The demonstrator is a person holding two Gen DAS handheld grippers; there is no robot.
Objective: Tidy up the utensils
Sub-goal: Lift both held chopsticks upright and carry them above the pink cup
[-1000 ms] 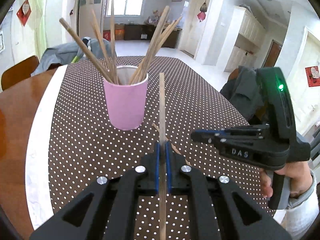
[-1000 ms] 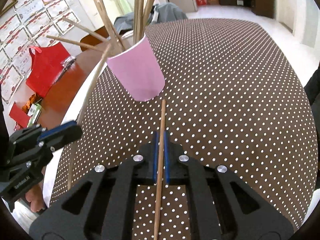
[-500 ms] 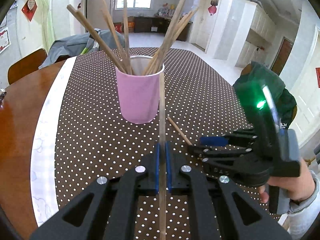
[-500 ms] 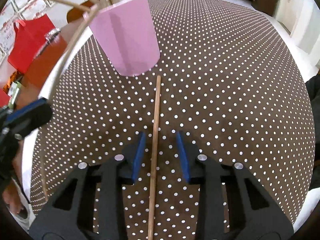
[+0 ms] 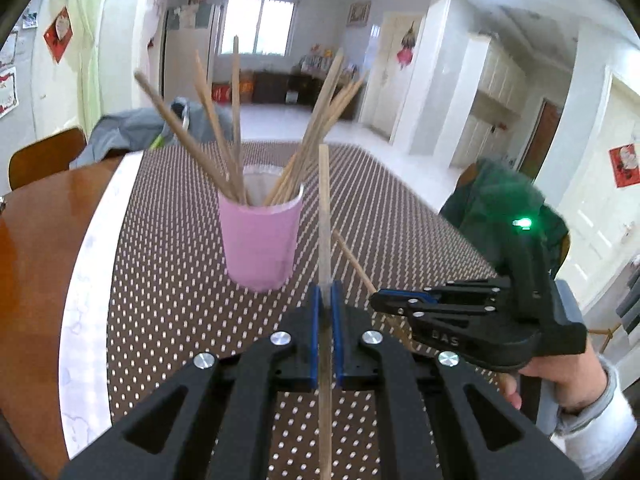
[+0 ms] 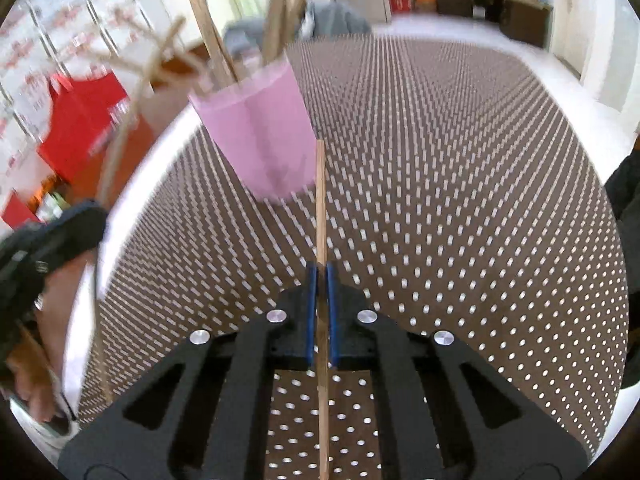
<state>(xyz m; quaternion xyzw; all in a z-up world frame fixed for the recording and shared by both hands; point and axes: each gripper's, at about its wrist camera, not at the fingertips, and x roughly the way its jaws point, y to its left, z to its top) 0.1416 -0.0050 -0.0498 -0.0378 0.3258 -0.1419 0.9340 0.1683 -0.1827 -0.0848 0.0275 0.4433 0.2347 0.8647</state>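
Observation:
A pink cup (image 5: 260,240) holding several wooden chopsticks stands on the dotted brown tablecloth (image 5: 160,280); it also shows in the right wrist view (image 6: 264,136). My left gripper (image 5: 325,292) is shut on a wooden chopstick (image 5: 324,208) that points up toward the cup's right side. My right gripper (image 6: 319,272) is shut on another chopstick (image 6: 320,200) whose tip is near the cup's base. In the left wrist view the right gripper (image 5: 380,304) is at the right, holding its chopstick (image 5: 352,256) slanted up.
The tablecloth (image 6: 460,160) covers most of a wooden table (image 5: 32,260). A wooden chair (image 5: 44,156) with grey clothing stands at the far left, and a dark green garment (image 5: 500,196) is at the right edge. A red bag (image 6: 76,120) lies left of the cup.
My right gripper closed on the chopstick that lay between its open fingers and lifted it off the cloth. The left gripper kept its chopstick and drew back a little from the cup.

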